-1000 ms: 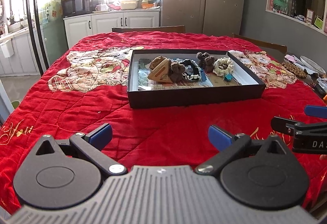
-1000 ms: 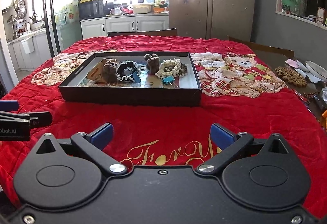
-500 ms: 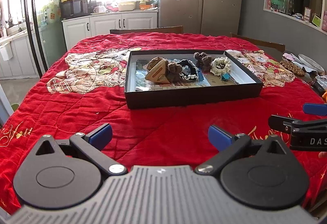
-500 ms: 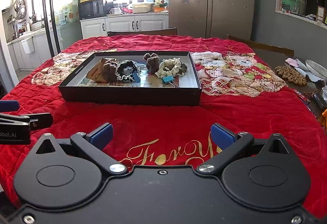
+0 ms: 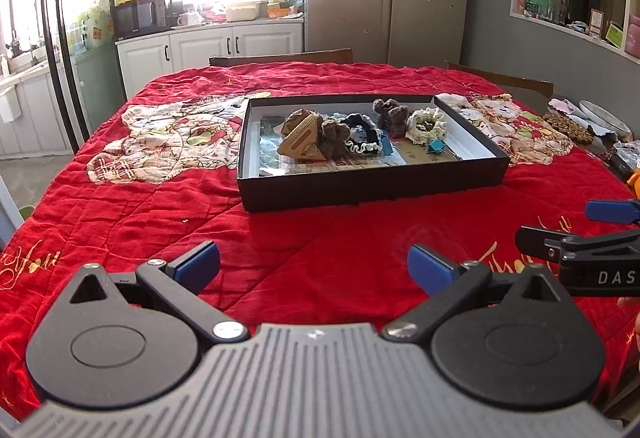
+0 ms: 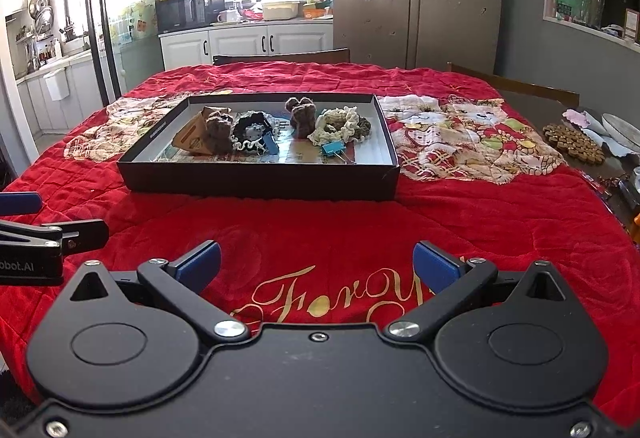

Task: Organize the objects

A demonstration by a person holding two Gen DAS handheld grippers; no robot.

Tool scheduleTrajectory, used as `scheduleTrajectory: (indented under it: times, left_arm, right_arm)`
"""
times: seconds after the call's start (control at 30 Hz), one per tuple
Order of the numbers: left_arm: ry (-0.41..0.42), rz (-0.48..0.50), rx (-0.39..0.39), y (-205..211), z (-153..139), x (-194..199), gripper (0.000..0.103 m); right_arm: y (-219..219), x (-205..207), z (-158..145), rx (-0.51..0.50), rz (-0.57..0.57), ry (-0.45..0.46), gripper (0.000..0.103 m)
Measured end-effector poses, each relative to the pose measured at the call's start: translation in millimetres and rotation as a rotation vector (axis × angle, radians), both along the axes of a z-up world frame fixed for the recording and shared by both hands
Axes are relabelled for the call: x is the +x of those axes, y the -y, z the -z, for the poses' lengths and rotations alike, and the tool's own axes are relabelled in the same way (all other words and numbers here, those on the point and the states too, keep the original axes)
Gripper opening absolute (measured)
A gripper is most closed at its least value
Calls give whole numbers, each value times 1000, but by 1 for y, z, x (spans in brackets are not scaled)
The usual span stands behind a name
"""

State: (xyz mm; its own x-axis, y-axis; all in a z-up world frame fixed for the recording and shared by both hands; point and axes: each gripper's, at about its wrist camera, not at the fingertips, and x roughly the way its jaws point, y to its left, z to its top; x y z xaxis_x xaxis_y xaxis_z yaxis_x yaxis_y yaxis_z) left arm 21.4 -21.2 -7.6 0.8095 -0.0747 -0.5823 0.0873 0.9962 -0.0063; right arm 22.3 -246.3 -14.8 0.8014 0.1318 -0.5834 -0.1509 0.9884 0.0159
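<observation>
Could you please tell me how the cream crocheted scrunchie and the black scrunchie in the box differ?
The cream crocheted scrunchie is pale all over; the black scrunchie is dark with a white frilly edge. The cream one lies towards the right of the black shallow box, the black one nearer the middle. A light blue binder clip lies in front of the cream one. Both are ruffled fabric rings.

A table under a red quilt fills mid-frame. On the quilt, centre frame, sits a black tray. At the right edge, on bare tabletop, lie a beaded mat and a plate.
</observation>
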Motion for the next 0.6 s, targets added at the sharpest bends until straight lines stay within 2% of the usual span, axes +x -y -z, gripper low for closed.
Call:
scheduleTrajectory:
  times: [0.43,0.6]
  left_arm:
    - [-23,15,-1,2,4,1,103]
    - [-5,49,4,6,4,-2,103]
  right_arm:
    - [1,1,3,1,3,-10,103]
    - [0,3,7,-3,-5,-24,103]
